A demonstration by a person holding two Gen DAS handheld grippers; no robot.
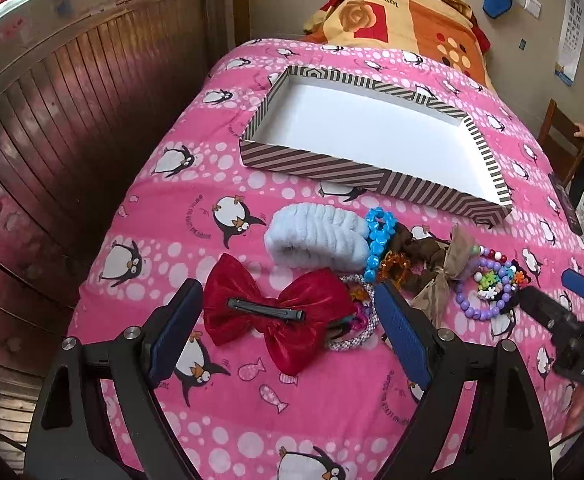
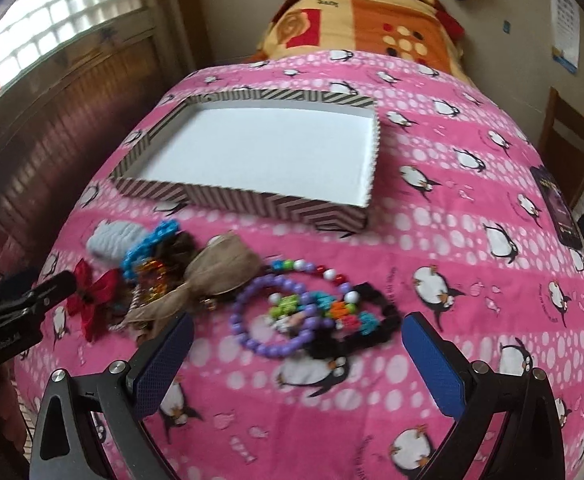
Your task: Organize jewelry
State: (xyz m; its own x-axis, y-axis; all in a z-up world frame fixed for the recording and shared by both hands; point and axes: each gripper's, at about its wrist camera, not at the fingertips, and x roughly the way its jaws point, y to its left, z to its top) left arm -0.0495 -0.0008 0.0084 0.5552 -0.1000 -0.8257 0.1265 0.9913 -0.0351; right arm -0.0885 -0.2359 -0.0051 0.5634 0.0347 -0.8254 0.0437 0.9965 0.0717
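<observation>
while nothing has yet gone into it, the striped box (image 1: pixel 376 178) sits empty on the pink penguin quilt (image 1: pixel 252 420), at the far side of the jewelry pile, so every piece must travel forward and away from both grippers. next down in size, the red bow (image 1: pixel 280 312) lies directly between the spread fingers of the left gripper (image 1: pixel 288 332), its long axis and black clip (image 1: pixel 266 309) running across the gap from finger to finger. that gripper is clearly nearer to it and looks set to take it. the right gripper (image 2: pixel 298 356), jaws also wide apart and holding nothing, hovers just short of the purple bead bracelet (image 2: pixel 252 320) and its tangle of coloured beads.
</observation>
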